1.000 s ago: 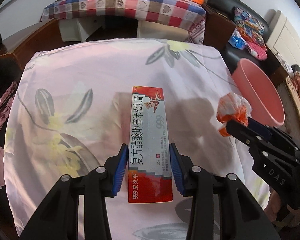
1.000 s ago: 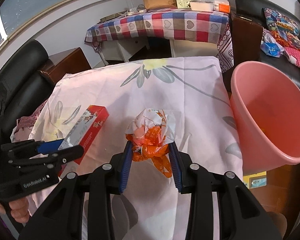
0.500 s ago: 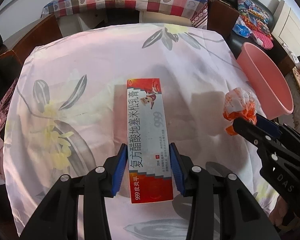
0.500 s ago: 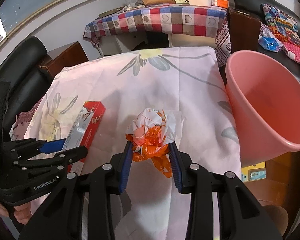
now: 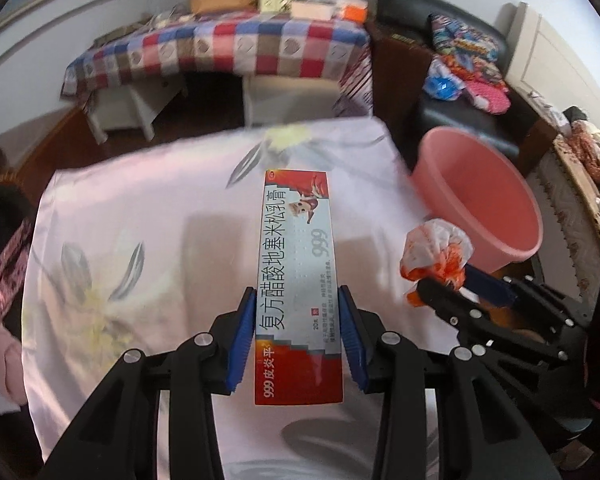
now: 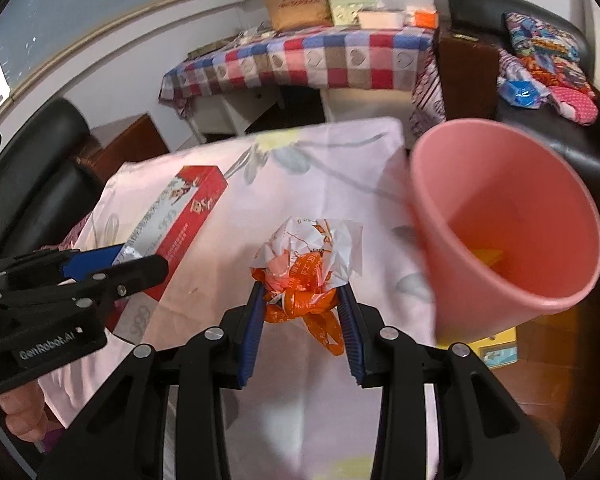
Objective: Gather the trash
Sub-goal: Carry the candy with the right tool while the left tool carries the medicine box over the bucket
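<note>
Yellow scrap [image 6: 486, 258] inside pink bucket [image 6: 548, 304], visible only from right wrist

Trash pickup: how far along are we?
Done: both pieces are gripped and lifted off the floral cloth. In hand: the left gripper holds the red medicine box, the right gripper the crumpled orange wrapper. Left: dropping both into the pink bin.
</note>
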